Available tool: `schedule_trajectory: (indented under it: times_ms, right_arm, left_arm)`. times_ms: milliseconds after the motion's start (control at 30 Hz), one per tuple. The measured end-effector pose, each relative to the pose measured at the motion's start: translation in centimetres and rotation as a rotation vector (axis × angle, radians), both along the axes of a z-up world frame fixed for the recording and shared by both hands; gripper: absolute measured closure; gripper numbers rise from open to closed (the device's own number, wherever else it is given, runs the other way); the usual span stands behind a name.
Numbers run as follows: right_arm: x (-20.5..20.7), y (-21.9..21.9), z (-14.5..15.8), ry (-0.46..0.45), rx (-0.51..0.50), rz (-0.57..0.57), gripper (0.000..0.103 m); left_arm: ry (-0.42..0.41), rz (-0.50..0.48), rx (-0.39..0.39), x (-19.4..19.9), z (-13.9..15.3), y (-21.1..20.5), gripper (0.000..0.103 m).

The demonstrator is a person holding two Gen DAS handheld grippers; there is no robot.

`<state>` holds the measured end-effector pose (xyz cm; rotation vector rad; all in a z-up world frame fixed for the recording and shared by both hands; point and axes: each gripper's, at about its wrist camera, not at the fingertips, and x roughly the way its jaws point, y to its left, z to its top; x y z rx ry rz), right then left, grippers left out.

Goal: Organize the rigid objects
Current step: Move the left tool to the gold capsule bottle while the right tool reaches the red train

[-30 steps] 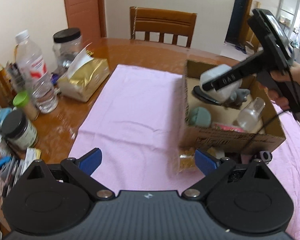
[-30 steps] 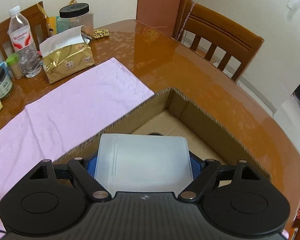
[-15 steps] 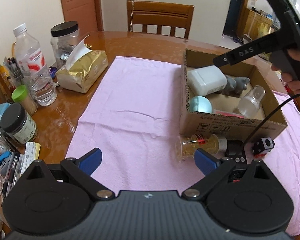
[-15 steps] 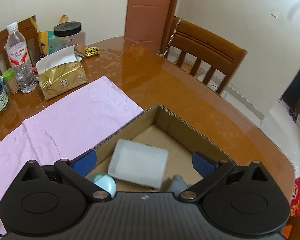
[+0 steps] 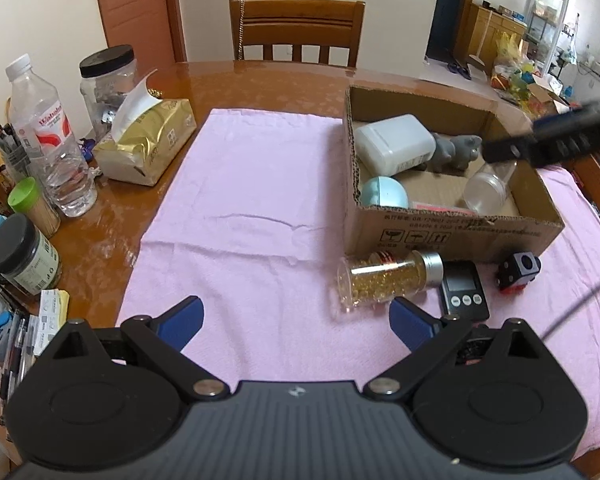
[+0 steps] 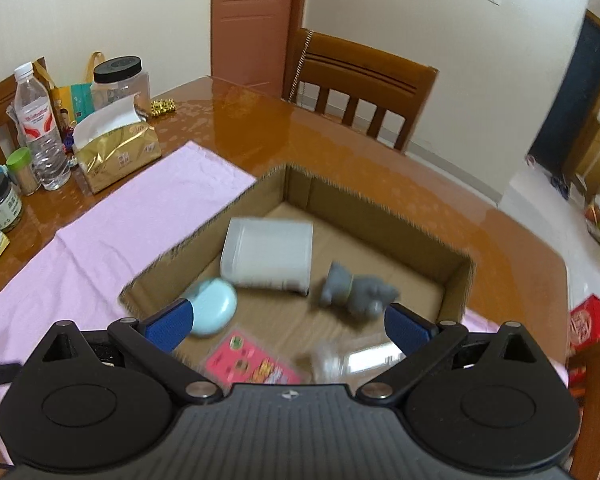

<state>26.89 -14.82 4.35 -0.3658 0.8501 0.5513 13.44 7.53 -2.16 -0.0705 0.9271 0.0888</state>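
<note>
The right gripper [image 6: 285, 322] hangs above the cardboard box [image 5: 452, 236], jaws fully apart and empty. The white container [image 6: 268, 254] lies on its side in the box's far left corner, placed there as a sorted item, beside the grey figurine [image 6: 354, 290]. The left gripper [image 5: 296, 322], also spread and empty, waits over the pink cloth [image 5: 244, 184]. Only the left wrist view shows the items left outside, along the box's near wall: bead bottle [image 5: 388, 280], black timer [image 5: 462, 290], cube [image 5: 518, 270].

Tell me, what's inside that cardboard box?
Inside the cardboard box: a white container, grey animal toy, pale blue egg-shaped case, clear jar and pink card. The near wall hides some floor.
</note>
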Motion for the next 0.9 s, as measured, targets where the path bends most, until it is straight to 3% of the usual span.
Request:
schedule_trajectory:
  times_ms: [167, 433, 900]
  right_arm:
    - [-4.0, -1.1, -1.3, 0.009, -0.003, -0.058, 0.0]
    - [-9.2, -0.5, -7.0, 0.149, 0.012, -0.166, 0.0]
    - [-10.0, 0.5, -11.8, 0.206, -0.035, -0.396, 0.0]
  left_arm:
    - [0.019, -0.013, -0.009, -0.2, -0.8, 0.1, 0.004]
    - [-0.007, -0.012, 0.007, -0.4, -1.7, 0.1, 0.003]
    - [-0.001, -0.102, 0.035, 0.0, -3.0, 0.7, 0.002]
